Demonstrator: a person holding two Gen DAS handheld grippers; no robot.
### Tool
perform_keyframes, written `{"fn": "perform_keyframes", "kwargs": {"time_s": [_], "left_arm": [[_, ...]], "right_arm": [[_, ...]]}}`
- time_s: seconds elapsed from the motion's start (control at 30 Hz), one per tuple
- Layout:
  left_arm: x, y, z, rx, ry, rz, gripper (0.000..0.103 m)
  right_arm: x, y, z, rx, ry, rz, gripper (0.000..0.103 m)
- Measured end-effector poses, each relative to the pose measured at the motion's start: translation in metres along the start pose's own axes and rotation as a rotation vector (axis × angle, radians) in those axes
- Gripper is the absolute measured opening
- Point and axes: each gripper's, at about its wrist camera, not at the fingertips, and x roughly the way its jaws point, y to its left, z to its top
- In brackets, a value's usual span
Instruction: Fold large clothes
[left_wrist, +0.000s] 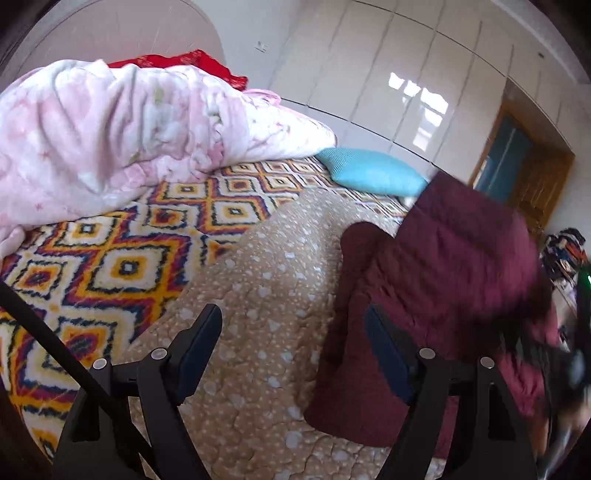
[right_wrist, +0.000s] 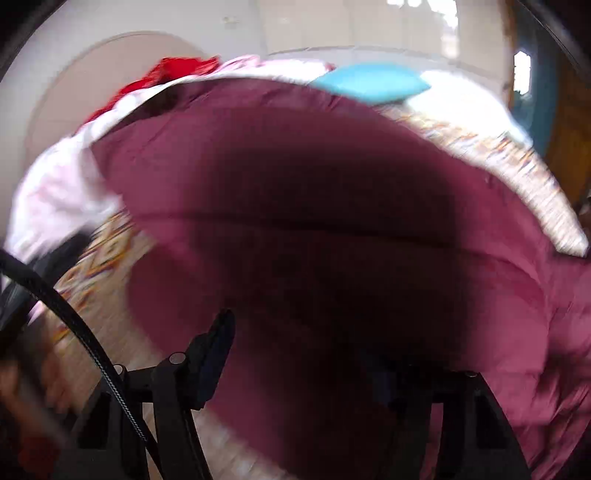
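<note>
A maroon quilted jacket (left_wrist: 443, 295) lies bunched on the beige blanket (left_wrist: 258, 332) at the right of the left wrist view. My left gripper (left_wrist: 293, 332) is open and empty above the blanket, its right finger (left_wrist: 384, 350) against the jacket's left edge. In the blurred right wrist view the jacket (right_wrist: 314, 221) fills the frame close to the camera. My right gripper (right_wrist: 306, 354) has its fingers wide apart; the left finger (right_wrist: 214, 362) shows, the right one is lost in dark cloth. It also appears as a dark blur at the right edge of the left wrist view (left_wrist: 569, 365).
A pink and white quilt (left_wrist: 110, 147) is heaped at the back left with red cloth (left_wrist: 184, 61) behind it. A turquoise pillow (left_wrist: 373, 171) lies at the back. A patterned rug-like cover (left_wrist: 110, 258) spreads on the left. White wardrobe doors (left_wrist: 406, 74) and a wooden door (left_wrist: 528, 173) stand beyond.
</note>
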Motion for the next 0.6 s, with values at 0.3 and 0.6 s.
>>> {"fn": "perform_keyframes", "kwargs": {"time_s": [0.3, 0.6], "left_arm": [[0.035, -0.028, -0.012, 0.141, 0.109, -0.169, 0.078], [0.053, -0.032, -0.024, 0.123, 0.219, -0.306, 0.047]], "right_arm": [[0.11, -0.016, 0.08, 0.075, 0.111, -0.269, 0.087], [0.055, 0.041, 0.122, 0.032, 0.031, -0.097, 0.085]]}}
